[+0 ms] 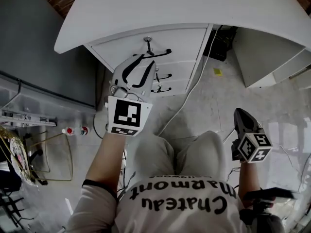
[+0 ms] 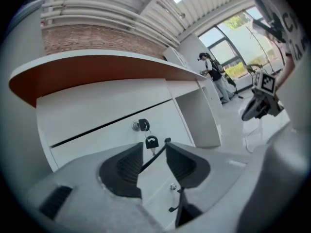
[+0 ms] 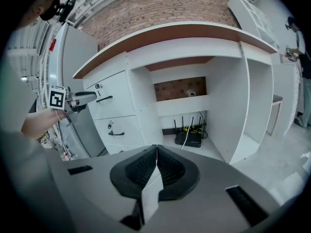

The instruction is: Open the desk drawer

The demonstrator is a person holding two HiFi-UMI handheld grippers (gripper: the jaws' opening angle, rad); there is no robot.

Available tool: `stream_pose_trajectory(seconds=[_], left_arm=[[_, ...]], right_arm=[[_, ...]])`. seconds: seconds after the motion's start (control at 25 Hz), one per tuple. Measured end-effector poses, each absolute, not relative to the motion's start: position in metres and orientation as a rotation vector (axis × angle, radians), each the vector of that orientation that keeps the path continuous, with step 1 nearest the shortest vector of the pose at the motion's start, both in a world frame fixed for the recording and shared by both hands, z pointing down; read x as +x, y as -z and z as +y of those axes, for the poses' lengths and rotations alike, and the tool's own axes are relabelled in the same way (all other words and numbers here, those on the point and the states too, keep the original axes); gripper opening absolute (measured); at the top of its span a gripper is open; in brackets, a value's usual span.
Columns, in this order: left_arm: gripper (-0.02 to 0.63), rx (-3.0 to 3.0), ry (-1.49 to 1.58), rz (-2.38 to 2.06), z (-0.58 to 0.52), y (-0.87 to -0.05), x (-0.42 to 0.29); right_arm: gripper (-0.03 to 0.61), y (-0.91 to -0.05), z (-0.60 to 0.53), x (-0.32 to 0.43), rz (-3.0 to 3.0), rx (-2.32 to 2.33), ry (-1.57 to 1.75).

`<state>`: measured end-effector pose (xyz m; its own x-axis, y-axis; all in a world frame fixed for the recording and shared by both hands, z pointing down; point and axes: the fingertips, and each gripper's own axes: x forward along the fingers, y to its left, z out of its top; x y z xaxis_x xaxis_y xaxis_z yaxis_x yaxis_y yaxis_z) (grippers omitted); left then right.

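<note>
The drawer (image 1: 182, 39) is sitting at the top of the white unit under the desk (image 1: 194, 4), at the left in the head view, and its front is lying flush with the unit. A lock (image 2: 140, 125) with a key is sitting in the drawer front, a black fob (image 2: 151, 142) is hanging from it, and the black handle (image 2: 149, 161) is running just below.

The left gripper (image 2: 154, 148) is reaching level at that handle. Its jaws are standing apart and the handle bar is passing slantwise through the gap between them; the pads are not squeezing it.

Two lower drawers (image 1: 179, 72) are sitting beneath, each with its own black handle.

The right gripper (image 3: 156, 147) is hanging low at the person's right side, well apart from the unit, pointing towards the open bay under the desk. Its jaws are pressing together with nothing between them. A router (image 3: 189, 139) is sitting at the back of that bay, and a white cable (image 1: 190, 89) is trailing across the floor (image 1: 223, 101).
</note>
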<state>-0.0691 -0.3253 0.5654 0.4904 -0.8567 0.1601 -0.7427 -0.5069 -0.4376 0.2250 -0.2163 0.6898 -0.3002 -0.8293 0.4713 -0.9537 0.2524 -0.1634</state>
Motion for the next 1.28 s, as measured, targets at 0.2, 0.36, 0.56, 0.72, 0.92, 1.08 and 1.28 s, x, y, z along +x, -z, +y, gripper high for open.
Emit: stream_pose_trajectory(seconds=[0.2, 0.36, 0.56, 0.72, 0.92, 1.08, 1.28], left_arm=[[0.195, -2.249, 0.872, 1.205, -0.335, -0.586, -0.065], [0.182, -2.01, 1.073, 1.09, -0.348, -0.592, -0.063], [0.092, -1.849, 1.191, 0.959, -0.356, -0.608, -0.055], [0.058, -1.981, 1.148, 0.966, -0.358, -0.604, -0.054], [0.055, -2.198, 1.186, 0.949, -0.357, -0.604, -0.055], [0.054, -2.272, 1.276, 0.921, -0.357, -0.606, -0.056], [0.054, -2.285, 1.306, 0.961, -0.355, -0.606, -0.057]], right_arm=[[0.014, -0.676, -0.216, 0.227, -2.261, 1.675, -0.601], [0.014, -0.676, -0.216, 0.222, -2.28, 1.647, -0.575], [0.014, -0.681, -0.21, 0.227, -2.267, 1.654, -0.603], [0.014, -0.684, -0.205, 0.237, -2.252, 1.658, -0.619], [0.014, -0.687, -0.204, 0.247, -2.268, 1.709, -0.695], [0.014, -0.689, -0.202, 0.248, -2.28, 1.72, -0.713], [0.014, -0.692, -0.199, 0.256, -2.285, 1.732, -0.736]])
